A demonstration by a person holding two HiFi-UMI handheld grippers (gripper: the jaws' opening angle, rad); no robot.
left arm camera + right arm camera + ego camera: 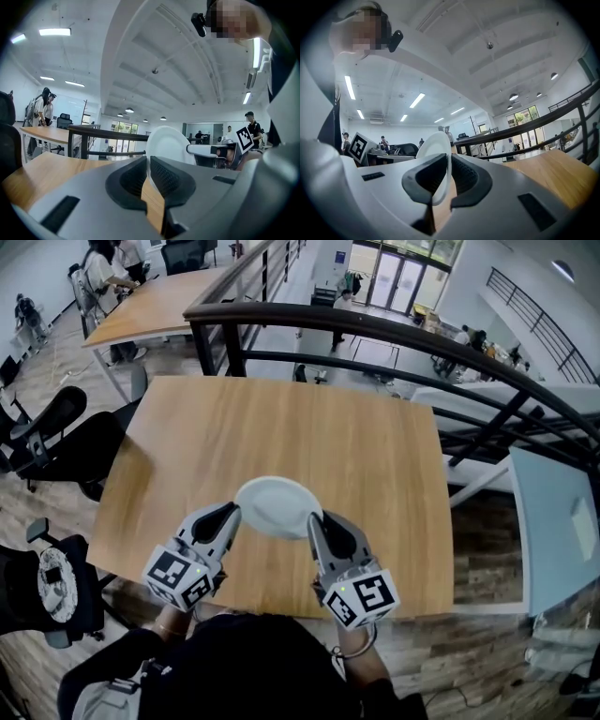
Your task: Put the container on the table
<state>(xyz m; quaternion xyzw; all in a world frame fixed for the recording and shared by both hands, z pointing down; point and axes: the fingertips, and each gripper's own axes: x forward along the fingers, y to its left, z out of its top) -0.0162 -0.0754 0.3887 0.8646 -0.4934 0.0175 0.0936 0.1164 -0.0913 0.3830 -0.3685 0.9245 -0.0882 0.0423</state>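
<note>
The container is a shallow white dish [278,507], held flat over the near half of the wooden table [309,418]. I cannot tell whether it touches the tabletop. My left gripper [232,513] is shut on its left rim and my right gripper [314,519] is shut on its right rim. In the left gripper view the dish [171,143] stands edge-on in the left gripper [149,162], with the right gripper's marker cube [244,137] beyond it. In the right gripper view the dish's rim [436,145] is pinched in the right gripper [449,164].
A black metal railing [375,334] runs along the table's far side. Black office chairs [56,442] stand at the left, and one [52,587] sits by the table's near left corner. Another wooden table [155,306] with people lies far left. A pale tabletop [558,531] is at the right.
</note>
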